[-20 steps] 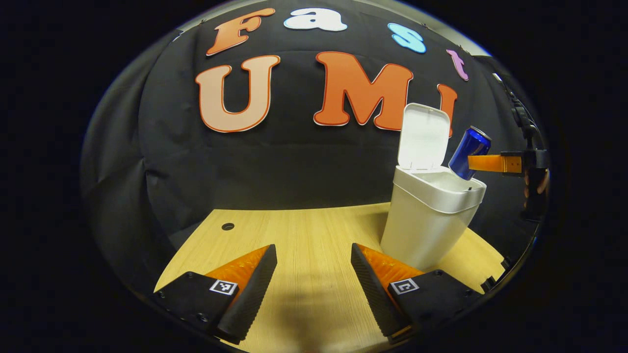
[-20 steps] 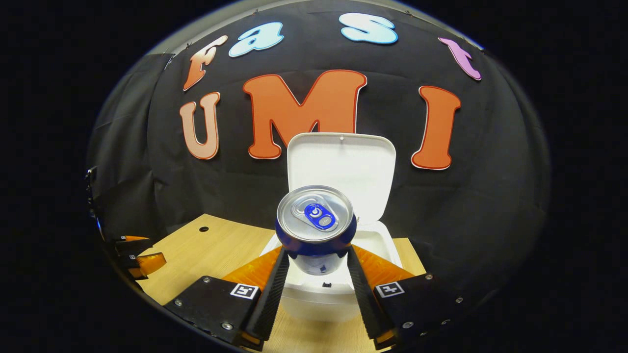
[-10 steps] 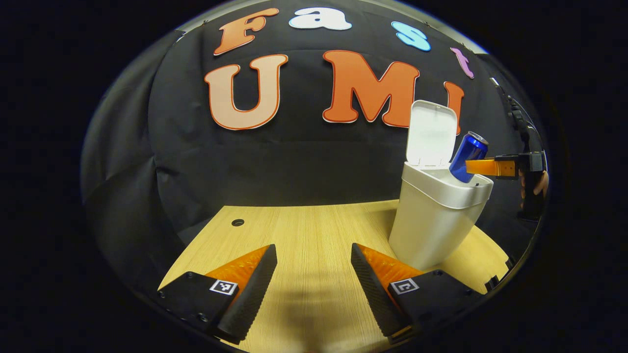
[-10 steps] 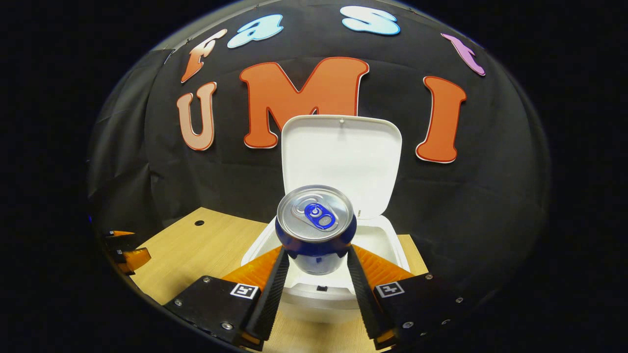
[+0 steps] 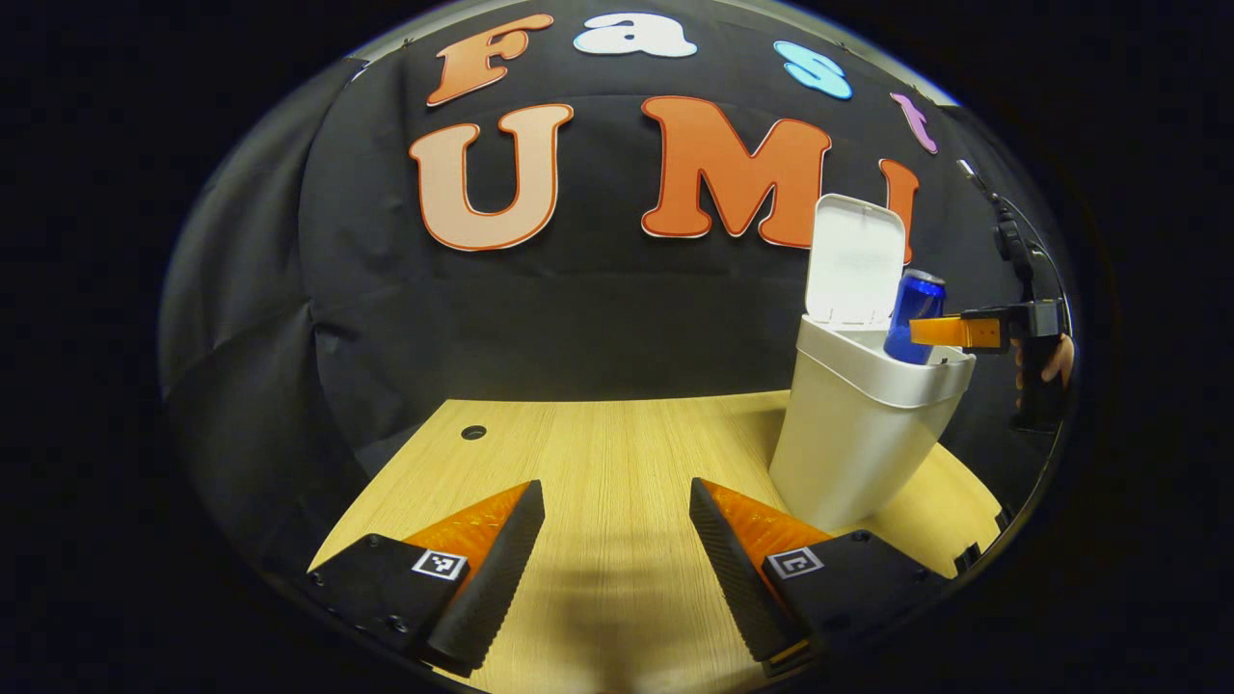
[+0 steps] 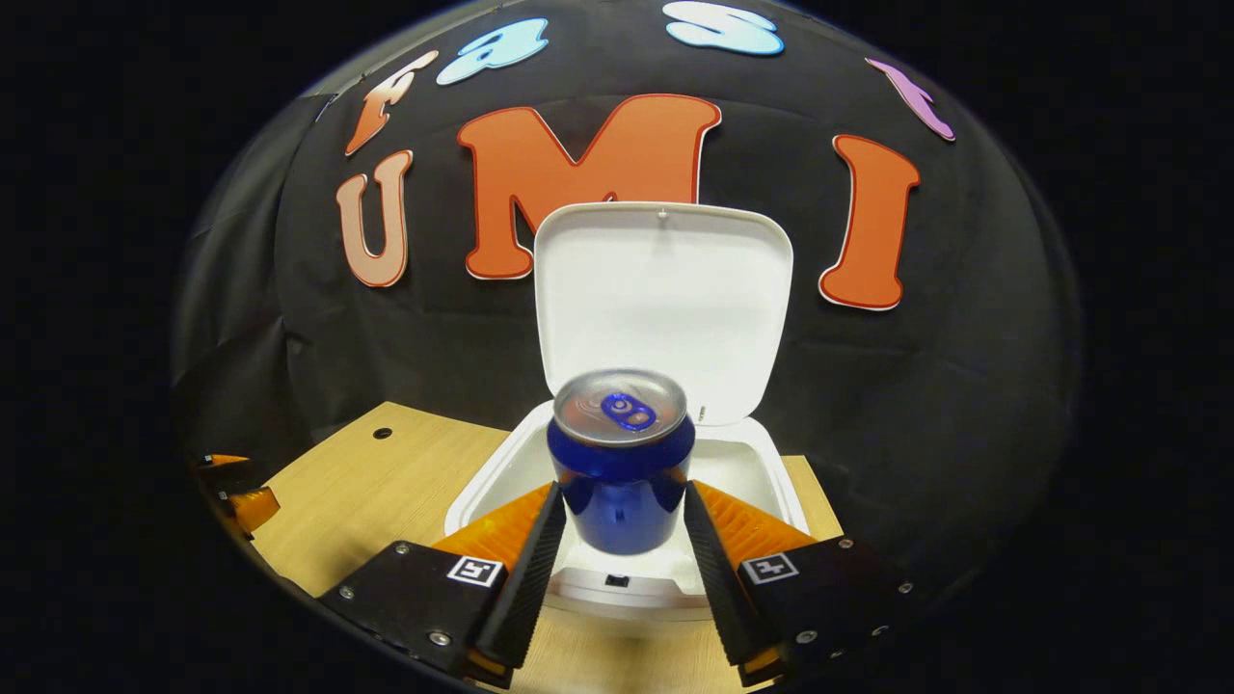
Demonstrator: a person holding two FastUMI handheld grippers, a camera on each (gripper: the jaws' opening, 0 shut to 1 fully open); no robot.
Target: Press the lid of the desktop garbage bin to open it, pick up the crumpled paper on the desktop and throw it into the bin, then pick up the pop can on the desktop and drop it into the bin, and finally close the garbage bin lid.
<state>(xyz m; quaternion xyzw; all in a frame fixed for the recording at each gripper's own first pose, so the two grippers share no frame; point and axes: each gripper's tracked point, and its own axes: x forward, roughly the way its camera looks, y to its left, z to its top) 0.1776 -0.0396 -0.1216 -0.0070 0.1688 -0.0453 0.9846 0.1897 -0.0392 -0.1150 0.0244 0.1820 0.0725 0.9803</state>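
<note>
A pale wooden tabletop (image 5: 617, 453) is lying under the lights, its grain running toward the back. A small round hole (image 5: 473, 432) is sitting near its far left corner. Black cloth (image 5: 578, 318) is hanging behind, creasing on the left.

Both views are evenly lit from overhead and sharp at centre. The pale wooden tabletop (image 5: 617, 453) shows a soft shadow at 6 o'clock. Fisheye bending curves everything toward the rim. The blue metal can's silver top (image 6: 620, 407) carries mild glare.

A staged recording booth: black cloth wall (image 5: 540, 318) behind a bare wooden desktop (image 5: 617, 453).
</note>
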